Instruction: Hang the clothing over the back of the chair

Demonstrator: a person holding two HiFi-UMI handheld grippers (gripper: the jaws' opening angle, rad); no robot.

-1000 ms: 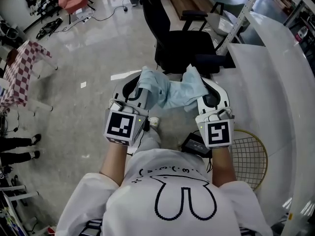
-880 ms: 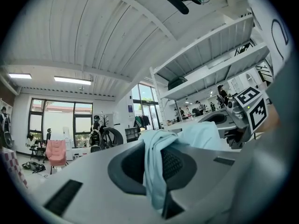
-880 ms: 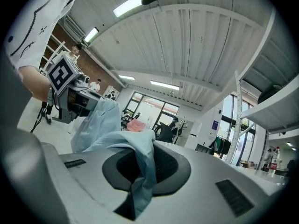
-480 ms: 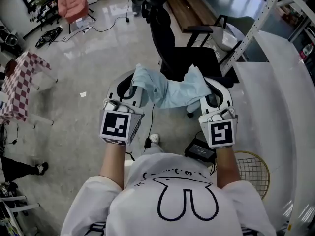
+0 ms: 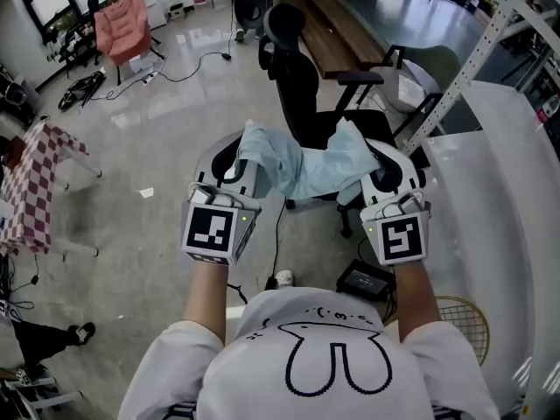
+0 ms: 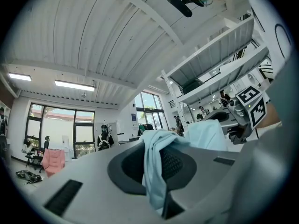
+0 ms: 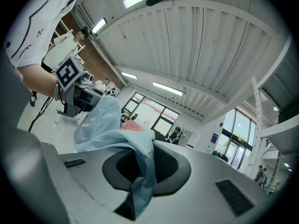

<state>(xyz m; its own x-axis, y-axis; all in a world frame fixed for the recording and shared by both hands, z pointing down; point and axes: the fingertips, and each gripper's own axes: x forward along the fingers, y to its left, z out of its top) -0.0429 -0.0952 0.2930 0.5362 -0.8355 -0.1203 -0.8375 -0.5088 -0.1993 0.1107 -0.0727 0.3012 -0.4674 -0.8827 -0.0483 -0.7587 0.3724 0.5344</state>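
Observation:
A light blue garment (image 5: 306, 166) hangs stretched between my two grippers at chest height. My left gripper (image 5: 245, 151) is shut on its left end, and the cloth (image 6: 156, 171) drapes out from between the jaws. My right gripper (image 5: 374, 163) is shut on the right end, with the fabric (image 7: 140, 171) bunched between its jaws. The black office chair (image 5: 302, 86) stands just beyond the garment. Its high back and headrest (image 5: 284, 24) are on the left, turned side-on to me, and the garment covers part of its seat.
A white curved counter with metal shelf posts (image 5: 499, 199) runs along the right. On the floor near my feet lie a black box (image 5: 367, 278) and a racket (image 5: 455, 313). A checked-cloth table (image 5: 35, 147) and a pink chair (image 5: 122, 20) stand far left; cables trail across the floor.
Both grippers have carried the garment forward and a little up together. The black chair now sits closer, right behind the stretched cloth. Both grips are unchanged.

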